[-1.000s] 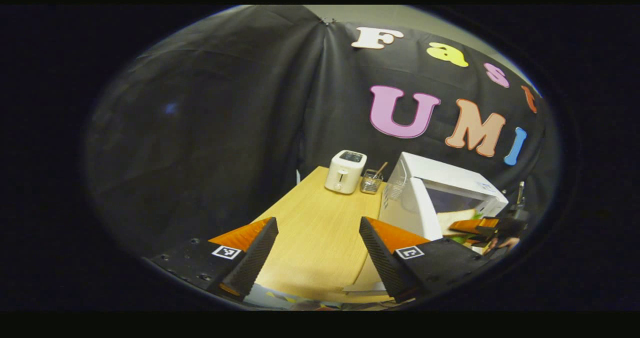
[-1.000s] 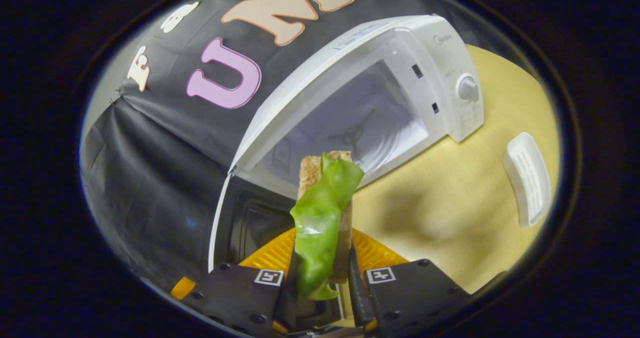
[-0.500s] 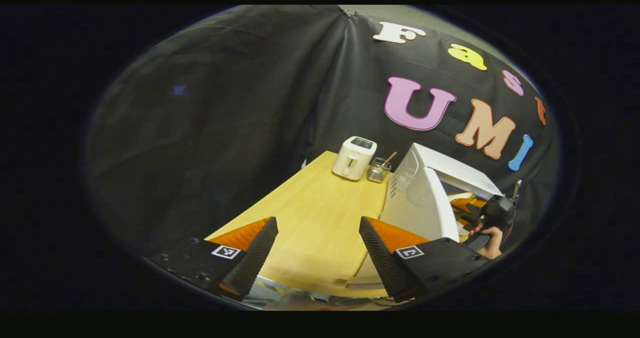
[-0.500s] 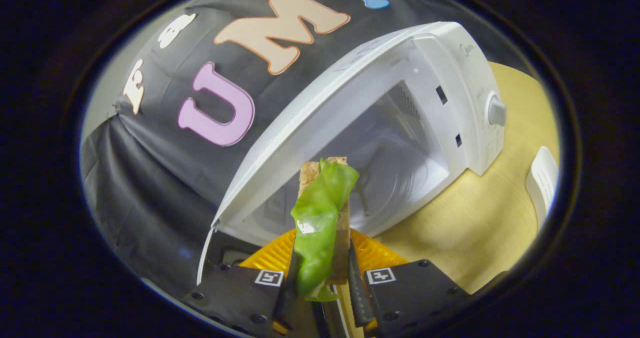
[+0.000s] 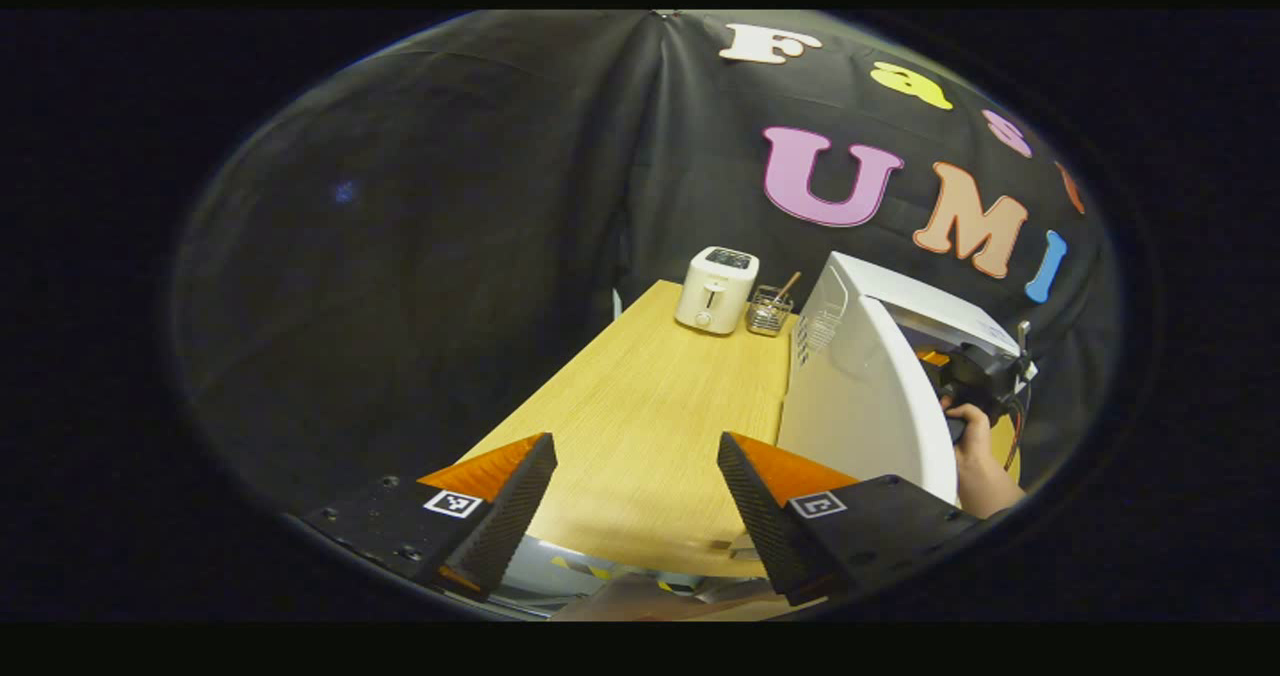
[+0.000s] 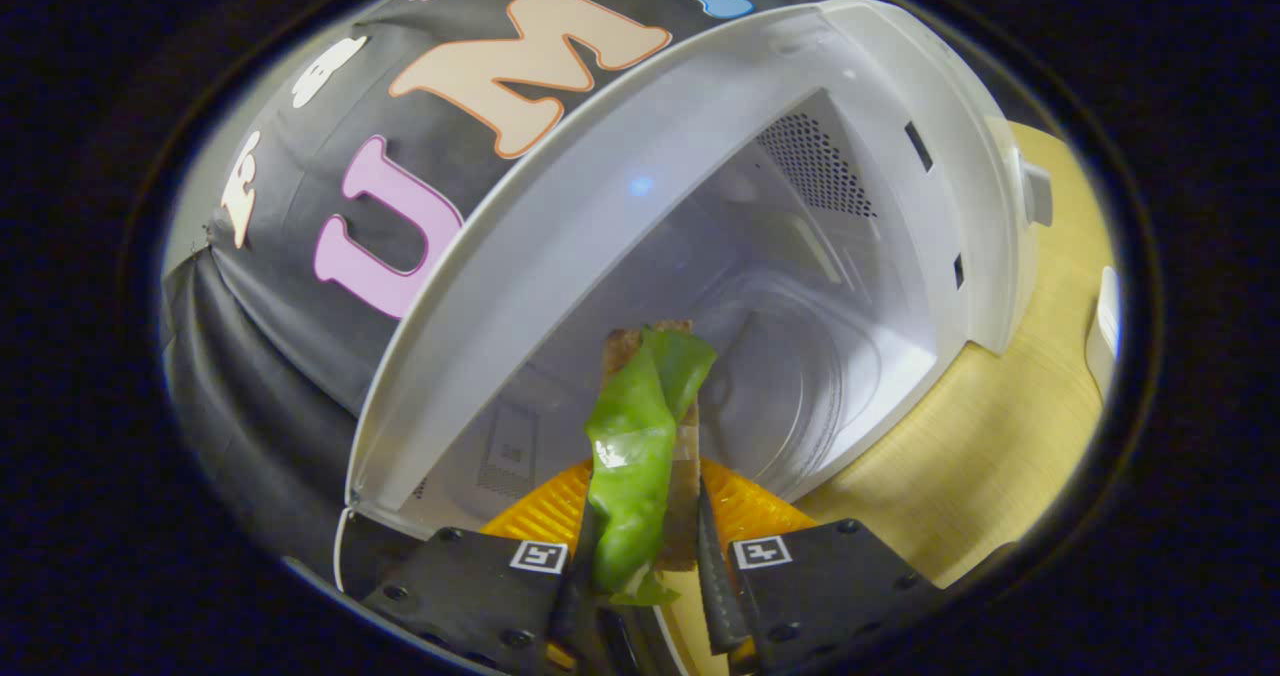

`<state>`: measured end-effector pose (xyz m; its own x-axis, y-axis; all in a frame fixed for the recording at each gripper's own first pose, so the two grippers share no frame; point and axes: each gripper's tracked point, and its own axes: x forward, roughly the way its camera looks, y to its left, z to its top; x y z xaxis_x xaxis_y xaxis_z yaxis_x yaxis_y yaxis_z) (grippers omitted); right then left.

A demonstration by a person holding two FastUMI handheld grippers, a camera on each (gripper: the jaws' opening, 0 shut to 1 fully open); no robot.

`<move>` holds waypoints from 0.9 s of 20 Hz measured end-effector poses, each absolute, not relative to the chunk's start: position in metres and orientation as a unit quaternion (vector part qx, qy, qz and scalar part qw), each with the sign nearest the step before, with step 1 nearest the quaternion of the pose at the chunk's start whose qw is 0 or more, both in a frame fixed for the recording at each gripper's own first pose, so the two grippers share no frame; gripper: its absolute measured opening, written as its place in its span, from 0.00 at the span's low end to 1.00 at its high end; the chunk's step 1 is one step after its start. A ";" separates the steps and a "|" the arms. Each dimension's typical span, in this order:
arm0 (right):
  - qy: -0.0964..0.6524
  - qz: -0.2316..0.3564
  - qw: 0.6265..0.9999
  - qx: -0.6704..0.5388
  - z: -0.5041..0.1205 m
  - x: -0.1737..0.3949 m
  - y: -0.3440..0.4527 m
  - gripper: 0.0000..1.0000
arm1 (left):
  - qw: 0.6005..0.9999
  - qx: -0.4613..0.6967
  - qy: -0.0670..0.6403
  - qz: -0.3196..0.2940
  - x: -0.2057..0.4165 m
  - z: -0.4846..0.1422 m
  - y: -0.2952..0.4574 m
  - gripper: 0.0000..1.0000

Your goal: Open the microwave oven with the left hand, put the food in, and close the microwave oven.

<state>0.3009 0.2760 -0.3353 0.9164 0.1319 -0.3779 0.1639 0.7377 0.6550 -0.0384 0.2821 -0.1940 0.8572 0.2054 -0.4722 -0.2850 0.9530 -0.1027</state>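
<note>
In the right gripper view the white microwave oven (image 6: 880,86) stands open, its pale cavity with the round glass turntable (image 6: 800,376) straight ahead. My right gripper (image 6: 640,556) is shut on the food (image 6: 640,436), a slice of bread with a green lettuce leaf, held upright at the cavity mouth. In the left gripper view my left gripper (image 5: 635,486) is open with nothing in it, back over the wooden table's (image 5: 650,416) near end. The microwave (image 5: 870,356) stands to its right, its open door (image 5: 865,411) edge-on. Behind the door, a hand (image 5: 975,461) holds the right gripper (image 5: 975,376).
A white toaster (image 5: 716,290) and a small wire basket (image 5: 768,312) with a utensil stand at the table's far end. The black cloth wall closes the back and left. A white object (image 6: 1102,331) lies on the table right of the microwave.
The right gripper has carried the food forward, from in front of the microwave to its cavity mouth. The left gripper has drawn back, still open.
</note>
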 end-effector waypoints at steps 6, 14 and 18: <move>0.184 -0.057 0.922 0.336 -0.339 0.315 0.254 0.38 | 0.959 -0.087 0.244 0.113 -0.032 -0.198 0.273 0.95; 0.197 -0.134 0.947 0.217 -0.353 0.299 0.202 0.91 | 0.962 -0.085 0.239 0.103 -0.022 -0.198 0.268 0.95; 0.179 -0.119 0.959 0.184 -0.330 0.276 0.196 0.99 | 0.961 -0.092 0.243 0.092 -0.021 -0.203 0.260 0.95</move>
